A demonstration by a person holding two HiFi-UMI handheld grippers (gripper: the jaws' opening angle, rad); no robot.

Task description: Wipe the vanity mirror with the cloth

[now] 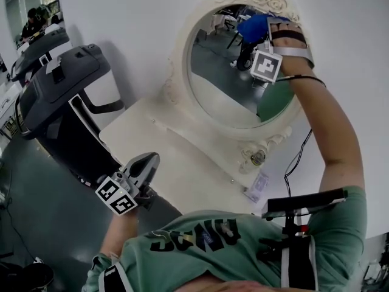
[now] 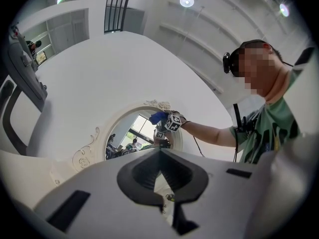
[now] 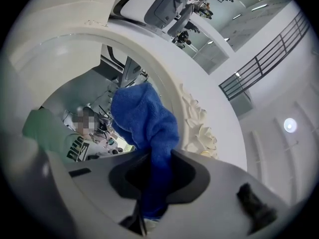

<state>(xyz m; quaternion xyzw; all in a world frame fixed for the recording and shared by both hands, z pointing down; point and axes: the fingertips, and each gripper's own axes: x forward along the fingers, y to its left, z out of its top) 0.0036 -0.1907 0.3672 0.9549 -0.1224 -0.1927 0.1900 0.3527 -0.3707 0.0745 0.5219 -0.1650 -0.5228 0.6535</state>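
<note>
- Two grippers, one in each hand; only the right one is at the mirror.
- Far left: dark treadmill (image 1: 55, 96) on the floor, just beside the left edge of the white table (image 1: 176, 163).
- Left gripper (image 1: 146, 161) is held low by the table's near left edge, well apart from the mirror. In the left gripper view its jaws (image 2: 160, 152) are pressed together with nothing between them.
- Its marker cube (image 1: 117, 194) sits on the near side of it, toward the person.
- Centre: oval vanity mirror (image 1: 228, 78) stands on the table against the white wall, in a white ornate frame (image 3: 197, 123) with scrollwork at the top and sides.
- The glass (image 3: 79, 98) reflects the room and the person's green shirt.
- Blue cloth (image 1: 252, 26) is at the upper right of the glass, just inside the frame. It looks to be against the glass, but contact is not certain.
- Right gripper (image 1: 262, 41) is raised to that same spot, jaws clamped on the cloth (image 3: 144, 123). The cloth bunches out past the jaws toward the mirror.
- From the left gripper view the right gripper (image 2: 167, 126) and the cloth (image 2: 158, 117) show at the mirror's (image 2: 134, 133) top right rim.
- Right: the person's bare forearm (image 1: 331, 132) reaches up from the green shirt to the right gripper.
</note>
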